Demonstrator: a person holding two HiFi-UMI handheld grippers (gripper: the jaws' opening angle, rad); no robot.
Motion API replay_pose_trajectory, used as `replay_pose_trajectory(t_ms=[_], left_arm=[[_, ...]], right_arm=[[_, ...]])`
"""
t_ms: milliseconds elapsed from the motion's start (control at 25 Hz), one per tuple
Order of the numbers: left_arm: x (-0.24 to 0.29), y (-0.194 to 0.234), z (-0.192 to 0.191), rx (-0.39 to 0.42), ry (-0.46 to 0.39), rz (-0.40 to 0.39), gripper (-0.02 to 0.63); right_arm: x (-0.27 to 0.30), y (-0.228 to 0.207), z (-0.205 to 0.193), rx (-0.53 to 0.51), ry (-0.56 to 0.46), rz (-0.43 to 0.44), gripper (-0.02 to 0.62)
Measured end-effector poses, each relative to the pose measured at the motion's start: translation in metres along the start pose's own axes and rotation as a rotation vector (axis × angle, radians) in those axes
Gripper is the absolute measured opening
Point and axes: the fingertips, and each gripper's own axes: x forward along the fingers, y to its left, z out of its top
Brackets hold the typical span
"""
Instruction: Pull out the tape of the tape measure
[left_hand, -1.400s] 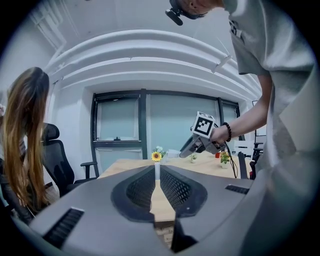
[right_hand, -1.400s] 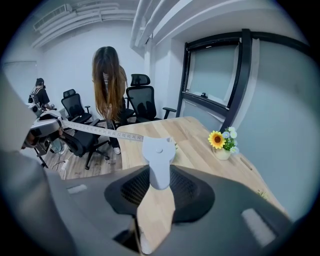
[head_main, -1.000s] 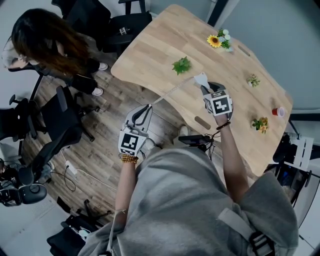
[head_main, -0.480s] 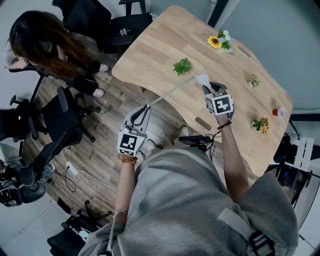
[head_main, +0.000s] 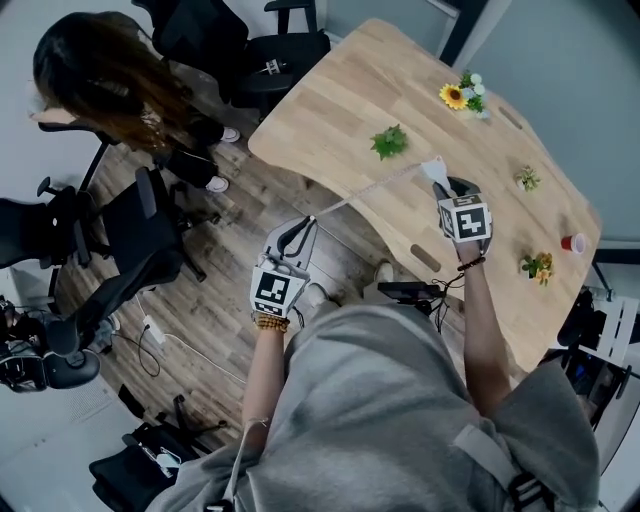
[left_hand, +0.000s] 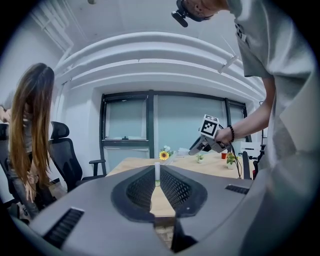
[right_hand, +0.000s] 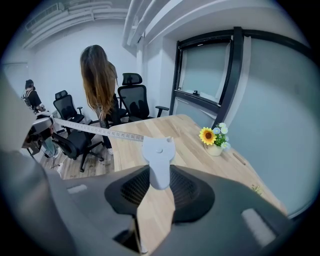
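Note:
My right gripper (head_main: 443, 180) is shut on the pale grey tape measure case (head_main: 433, 167) above the wooden table's near edge. In the right gripper view the case (right_hand: 159, 156) stands upright between the jaws. The white tape (head_main: 368, 191) runs taut from the case down-left to my left gripper (head_main: 309, 222), which hangs over the floor and is shut on the tape's end. The left gripper view shows the tape end (left_hand: 157, 172) edge-on, pinched between the jaws. From the right gripper view the tape (right_hand: 95, 129) stretches left to the left gripper (right_hand: 38, 131).
The wooden table (head_main: 340, 100) carries a green sprig (head_main: 389, 142), a sunflower pot (head_main: 459, 95), two small plants (head_main: 527, 180) (head_main: 539, 266) and a red cup (head_main: 572, 242). A long-haired person (head_main: 105, 75) stands at the left among black office chairs (head_main: 150, 235).
The head view has shifted, so everything sits further right and lower. The tape stays taut between the grippers and looks slightly longer. Both grips are unchanged.

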Motion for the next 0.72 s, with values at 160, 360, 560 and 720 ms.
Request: replay_pose_trajectory(t_ms=[160,360,560,720], left_arm=[[-0.003,-0.002,0.000,-0.006,-0.001,-0.009,0.037],[-0.014,0.011,-0.001,-0.028,-0.007,0.022,0.035],[-0.014,0.010,-0.004,-0.026,-0.001,0.023,0.035],[-0.013,0.009,-0.004,-0.027,0.004,0.013,0.035]], right_arm=[[-0.005,-0.002,-0.001,0.000,0.003,-0.014,0.130],[-0.005,-0.006,-0.002,0.011,0.002,-0.034,0.130],[-0.008,-0.015,-0.006,0.017,0.004,-0.043,0.130],[-0.007,-0.016,-0.007,0.031,0.005,-0.053,0.130]])
